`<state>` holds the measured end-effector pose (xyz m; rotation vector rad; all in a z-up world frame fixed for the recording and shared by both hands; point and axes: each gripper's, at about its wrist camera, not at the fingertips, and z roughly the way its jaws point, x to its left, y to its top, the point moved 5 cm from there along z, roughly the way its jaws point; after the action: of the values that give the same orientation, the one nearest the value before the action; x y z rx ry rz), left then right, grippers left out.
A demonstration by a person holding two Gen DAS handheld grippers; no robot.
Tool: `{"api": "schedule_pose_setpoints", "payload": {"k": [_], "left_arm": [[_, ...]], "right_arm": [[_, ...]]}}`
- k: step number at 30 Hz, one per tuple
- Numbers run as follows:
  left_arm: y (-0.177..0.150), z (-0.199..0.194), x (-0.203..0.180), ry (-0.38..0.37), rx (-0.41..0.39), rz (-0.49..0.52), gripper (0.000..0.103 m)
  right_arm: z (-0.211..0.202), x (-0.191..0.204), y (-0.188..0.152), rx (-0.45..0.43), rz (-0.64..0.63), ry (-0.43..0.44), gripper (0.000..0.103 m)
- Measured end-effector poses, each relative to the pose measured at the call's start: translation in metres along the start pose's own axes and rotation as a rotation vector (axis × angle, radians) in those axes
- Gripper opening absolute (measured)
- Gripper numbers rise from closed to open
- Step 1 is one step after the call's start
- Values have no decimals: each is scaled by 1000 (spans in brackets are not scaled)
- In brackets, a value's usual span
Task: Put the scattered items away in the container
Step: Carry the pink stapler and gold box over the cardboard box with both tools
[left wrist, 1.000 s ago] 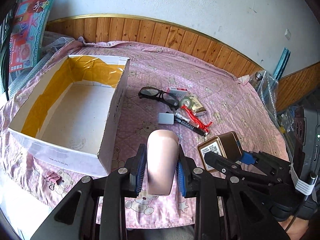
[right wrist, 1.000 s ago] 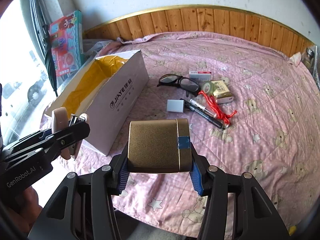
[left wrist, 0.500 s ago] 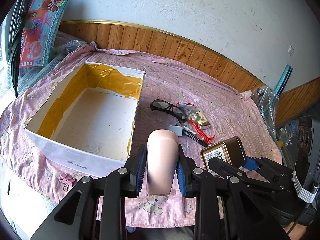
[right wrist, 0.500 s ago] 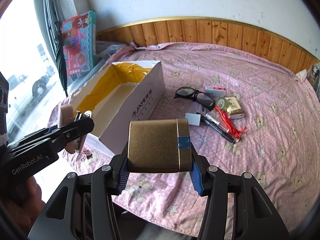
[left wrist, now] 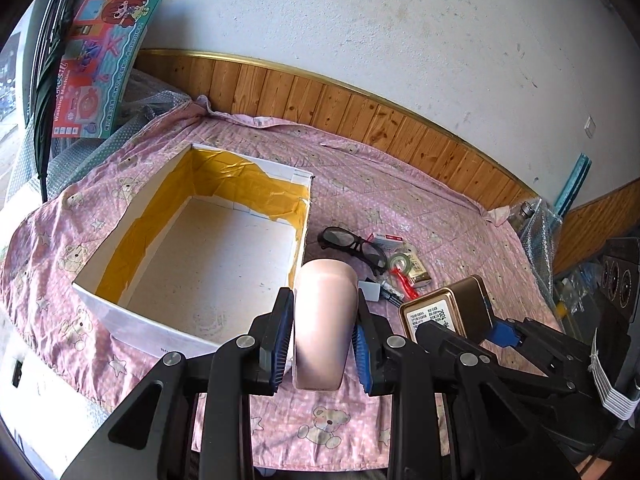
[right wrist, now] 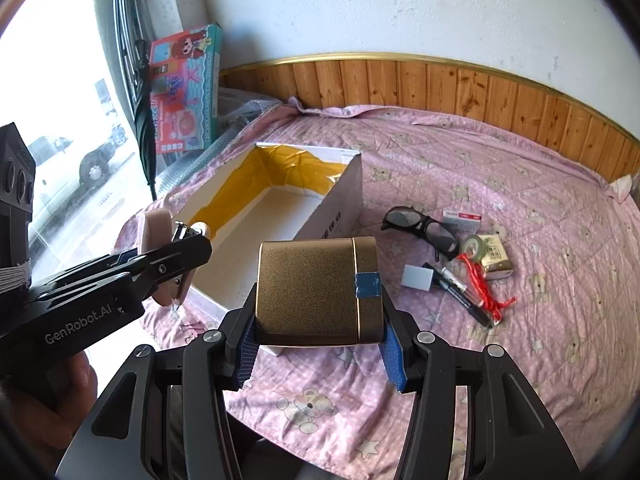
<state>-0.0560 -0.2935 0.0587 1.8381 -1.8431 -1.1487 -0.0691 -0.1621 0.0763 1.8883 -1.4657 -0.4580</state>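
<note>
Both grippers have risen: left gripper (left wrist: 324, 344) jaws clamp one pink case (left wrist: 325, 320), right gripper (right wrist: 320, 344) one gold tin (right wrist: 316, 292).

A white plaster wall (right wrist: 400, 8) rises above gold-trimmed wood wainscoting (right wrist: 480, 84) at twelve o'clock, a pink bear-print quilt (right wrist: 560, 240) spreads below, and bright window (right wrist: 60, 100) daylight enters at nine o'clock.

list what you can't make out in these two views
- Pink object, left wrist view: only its rounded back shows; the left gripper covers its sides.
- Gold tin, right wrist view: underside label faces away.
- Label, left wrist view: print too small.
- White box, right wrist view: the tin hides part of the side lettering.
</note>
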Motion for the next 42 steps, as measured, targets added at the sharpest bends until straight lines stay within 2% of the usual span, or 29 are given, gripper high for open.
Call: {"api": "schedule_pose_setpoints", "payload": {"k": [21, 42], "left_arm": [[37, 18, 54, 120, -8, -38, 29], [41, 62, 99, 206, 74, -86, 29]], "right_arm": [[35, 54, 56, -25, -110, 86, 54], [103, 69, 69, 70, -137, 179, 54]]}}
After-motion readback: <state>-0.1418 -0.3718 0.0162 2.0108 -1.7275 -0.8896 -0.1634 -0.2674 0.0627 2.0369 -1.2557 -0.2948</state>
